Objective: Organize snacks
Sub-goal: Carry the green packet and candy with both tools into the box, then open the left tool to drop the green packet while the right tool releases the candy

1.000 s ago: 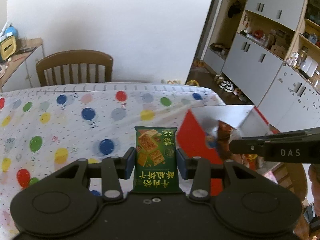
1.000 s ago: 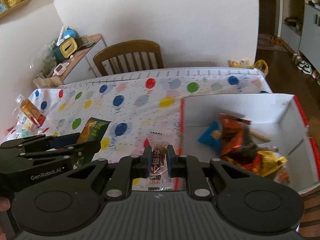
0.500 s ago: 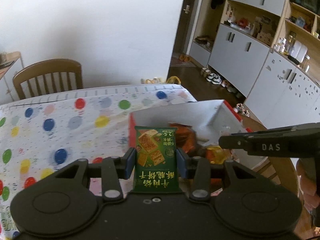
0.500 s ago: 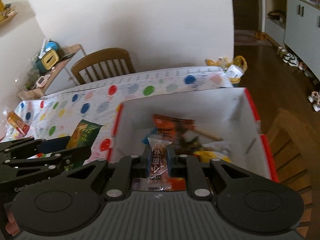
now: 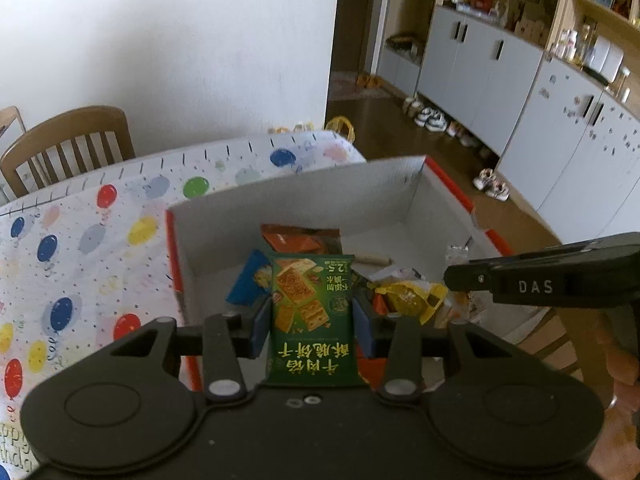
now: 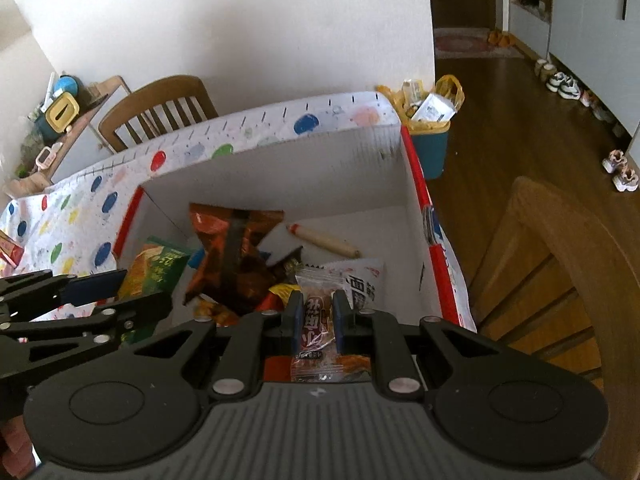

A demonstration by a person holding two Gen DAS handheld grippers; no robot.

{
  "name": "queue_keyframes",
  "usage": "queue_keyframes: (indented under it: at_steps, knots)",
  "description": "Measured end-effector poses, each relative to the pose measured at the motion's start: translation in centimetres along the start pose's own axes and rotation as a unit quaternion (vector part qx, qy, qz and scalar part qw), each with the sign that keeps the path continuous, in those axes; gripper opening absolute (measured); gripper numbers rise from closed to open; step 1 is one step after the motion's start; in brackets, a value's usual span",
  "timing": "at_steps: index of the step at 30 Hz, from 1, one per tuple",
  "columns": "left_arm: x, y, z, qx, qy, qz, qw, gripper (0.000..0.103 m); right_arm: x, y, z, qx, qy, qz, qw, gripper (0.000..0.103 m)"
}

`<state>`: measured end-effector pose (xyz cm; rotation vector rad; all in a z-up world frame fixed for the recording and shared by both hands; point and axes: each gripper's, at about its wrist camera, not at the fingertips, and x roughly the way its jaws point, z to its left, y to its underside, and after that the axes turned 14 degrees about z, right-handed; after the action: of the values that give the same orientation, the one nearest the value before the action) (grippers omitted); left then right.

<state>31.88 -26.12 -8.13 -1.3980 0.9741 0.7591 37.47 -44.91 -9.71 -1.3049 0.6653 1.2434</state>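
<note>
My left gripper (image 5: 313,316) is shut on a green cracker packet (image 5: 313,320), held upright over the near left part of a white box with red rims (image 5: 304,196). In the right wrist view, my right gripper (image 6: 316,316) is shut on a small clear-wrapped brown snack (image 6: 317,322) above the same box (image 6: 288,160). The green packet (image 6: 154,268) and the left gripper (image 6: 92,292) show at the left there. The right gripper (image 5: 532,284) reaches in from the right in the left wrist view. Inside the box lie several snack bags: an orange one (image 6: 236,248), a yellow one (image 5: 408,300), a white one (image 6: 360,280).
The box sits at the right end of a table with a balloon-print cloth (image 5: 80,232). A wooden chair (image 6: 160,108) stands behind the table, another chair (image 6: 560,264) to the right of the box. A blue bin with a yellow bag (image 6: 430,128) is on the floor beyond.
Both grippers have moved to the right from over the tablecloth to above the box, each still gripping its snack. The box now fills the middle of both views.
</note>
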Motion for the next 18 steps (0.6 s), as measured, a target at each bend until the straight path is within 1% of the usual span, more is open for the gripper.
queue_keyframes:
  at_steps: [5,8,12,18]
  knots:
    - [1.9,-0.4,-1.1,0.000,-0.010,0.013,0.9999,0.042,1.0,0.6,-0.6,-0.008,-0.003,0.014,1.000,0.015]
    - [2.7,-0.5,-1.4,-0.004,0.002,0.019,0.9998,0.042,1.4,0.9,-0.9,-0.014,-0.006,0.020,1.000,0.015]
    - [3.5,-0.3,-2.2,-0.002,-0.002,0.029,0.9996,0.042,1.9,1.2,-1.3,-0.016,-0.009,0.027,0.999,0.015]
    - [4.2,-0.1,-2.3,-0.013,0.001,0.043,0.9990,0.042,2.1,1.6,-1.5,-0.020,-0.012,0.028,0.999,0.015]
